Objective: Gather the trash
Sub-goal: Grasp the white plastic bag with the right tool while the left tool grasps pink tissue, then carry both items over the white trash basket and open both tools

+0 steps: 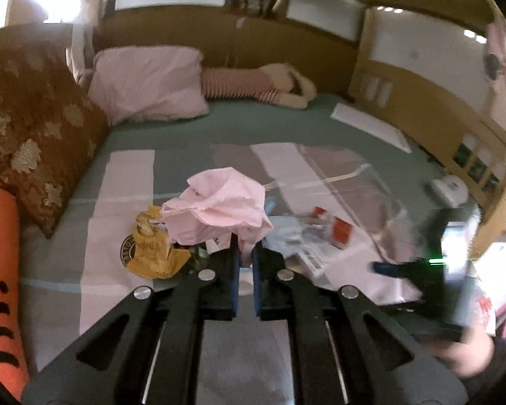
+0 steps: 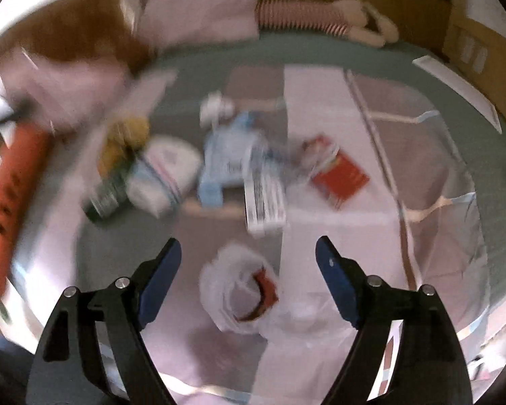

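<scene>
L gripper (image 1: 245, 253) clamps crumpled pink paper (image 1: 219, 202), which bunches upward, no clear long axis. R gripper (image 2: 248, 253) gapes wide over a white plastic bag (image 2: 239, 293) w/ something red inside, near bed's (image 1: 253, 125) front edge. Red booklet (image 2: 342, 175) lies mid-bed; pillows by wooden headboard.

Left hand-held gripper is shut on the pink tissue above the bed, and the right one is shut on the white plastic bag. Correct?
Not quite. The right hand-held gripper is open, jaws wide apart, with the white plastic bag lying loose between them, as the right wrist view shows. The left hand-held gripper is indeed shut on the pink tissue above the bed.
</scene>
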Available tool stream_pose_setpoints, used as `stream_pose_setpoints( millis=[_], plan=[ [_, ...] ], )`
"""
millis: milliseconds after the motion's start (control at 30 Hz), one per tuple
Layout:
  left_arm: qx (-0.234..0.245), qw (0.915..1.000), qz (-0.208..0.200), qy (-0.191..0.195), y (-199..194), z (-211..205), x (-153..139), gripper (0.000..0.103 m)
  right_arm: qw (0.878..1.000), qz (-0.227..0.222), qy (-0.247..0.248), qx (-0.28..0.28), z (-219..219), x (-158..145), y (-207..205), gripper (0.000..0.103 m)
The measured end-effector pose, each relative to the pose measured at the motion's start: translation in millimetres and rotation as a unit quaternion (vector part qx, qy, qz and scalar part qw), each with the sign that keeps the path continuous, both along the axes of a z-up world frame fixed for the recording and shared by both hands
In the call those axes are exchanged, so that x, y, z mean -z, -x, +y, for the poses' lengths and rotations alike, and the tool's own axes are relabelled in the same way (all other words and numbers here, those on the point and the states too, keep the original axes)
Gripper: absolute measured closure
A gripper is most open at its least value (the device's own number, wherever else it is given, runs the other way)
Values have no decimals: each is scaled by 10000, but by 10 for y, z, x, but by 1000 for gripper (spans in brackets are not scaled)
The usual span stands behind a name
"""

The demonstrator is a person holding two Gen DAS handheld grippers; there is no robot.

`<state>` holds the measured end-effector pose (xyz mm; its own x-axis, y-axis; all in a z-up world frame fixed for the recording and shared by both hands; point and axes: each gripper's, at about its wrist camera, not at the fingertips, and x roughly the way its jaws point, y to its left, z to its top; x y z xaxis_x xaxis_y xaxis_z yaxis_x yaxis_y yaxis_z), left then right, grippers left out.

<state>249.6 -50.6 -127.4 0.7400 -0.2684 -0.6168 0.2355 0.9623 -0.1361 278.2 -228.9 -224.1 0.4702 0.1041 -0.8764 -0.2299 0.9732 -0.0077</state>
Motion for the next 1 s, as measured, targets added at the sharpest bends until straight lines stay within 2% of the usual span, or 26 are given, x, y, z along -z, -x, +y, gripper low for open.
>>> stream_pose_setpoints(
  millis=[67,100,133,167,233,367,467,533,600,733,1000],
  plan=[
    [63,9999,-81,46,215,33,-42,96,9990,361,267,-35,46,241,-53,23],
    [85,9999,-123,39,314,50,-42,96,9980,546,308,-59,49,331,-70,34],
    [90,9999,-147,17,387,53,-37,96,9965,776,288,-107,50,414,-84,62],
    [84,9998,-163,-1,451,80,-27,96,9960,866,196,-98,38,429,-68,69],
    [68,9999,-92,18,582,155,39,96,9976,674,118,-111,45,281,9,76],
    [4,10000,36,44,749,242,126,96,9978,-205,-576,-257,44,-280,375,78],
    [2,9999,97,96,800,267,167,96,9892,-879,-1159,-186,-43,-562,732,78],
    [22,9999,112,76,815,245,186,96,9839,-1285,-1240,-106,-71,-676,962,78],
    [10,9999,108,104,816,229,182,96,9812,-1495,-1215,-78,-49,-724,1043,78],
    [17,9996,170,228,794,186,202,96,9795,-1616,-1203,-88,-7,-775,1026,78],
    [103,9997,235,62,781,81,279,95,9804,-1530,-1240,-104,-2,-728,1031,78]
  ],
)
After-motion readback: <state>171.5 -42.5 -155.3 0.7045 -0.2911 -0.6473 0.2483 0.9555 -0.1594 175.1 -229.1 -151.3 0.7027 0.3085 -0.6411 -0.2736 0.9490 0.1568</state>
